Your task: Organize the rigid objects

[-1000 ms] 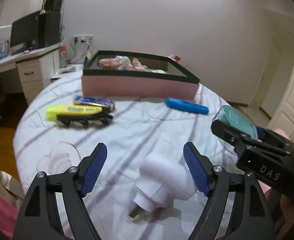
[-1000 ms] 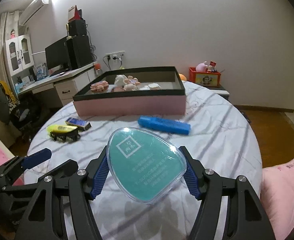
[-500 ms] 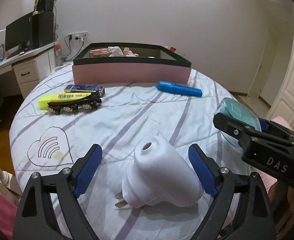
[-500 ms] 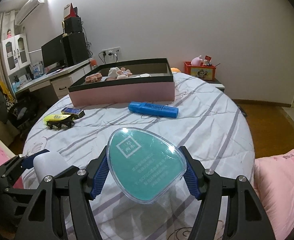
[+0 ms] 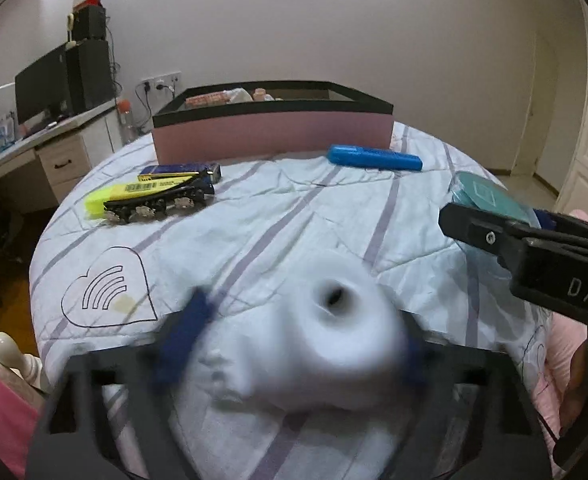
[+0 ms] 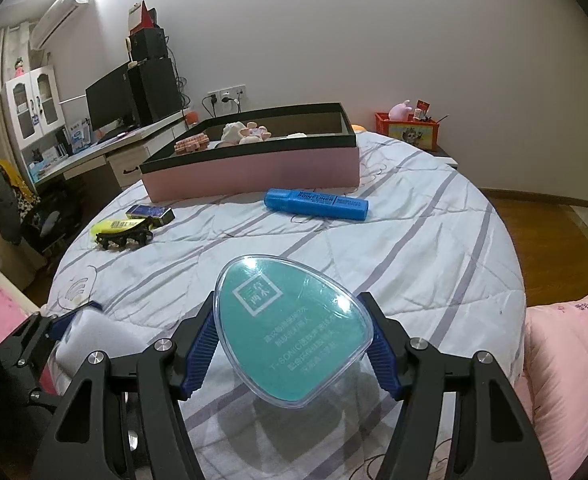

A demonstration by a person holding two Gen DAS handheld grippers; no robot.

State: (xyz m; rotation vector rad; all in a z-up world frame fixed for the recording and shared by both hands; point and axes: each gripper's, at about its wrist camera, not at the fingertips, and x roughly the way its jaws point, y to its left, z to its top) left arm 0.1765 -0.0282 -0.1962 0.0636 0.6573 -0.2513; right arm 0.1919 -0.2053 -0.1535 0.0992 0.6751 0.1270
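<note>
My right fingers (image 6: pixel 294 354) clamped the teal case (image 6: pixel 294 328) above the bed's (image 6: pixel 434 248) near edge; my left fingers (image 5: pixel 294 344) looked closed on the blurred white charger (image 5: pixel 326 332). A loose grip could drop it short of the pink box (image 6: pixel 253 168).

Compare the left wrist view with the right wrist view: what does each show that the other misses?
Only the left wrist view shows the white plug adapter's round front opening, blurred between the left gripper's fingers, and a door at far right. Only the right wrist view shows the teal case's printed face, clamped in the right gripper, plus the red box of toys beyond the bed. Both show the pink box, blue highlighter, yellow highlighter and striped bedspread.
</note>
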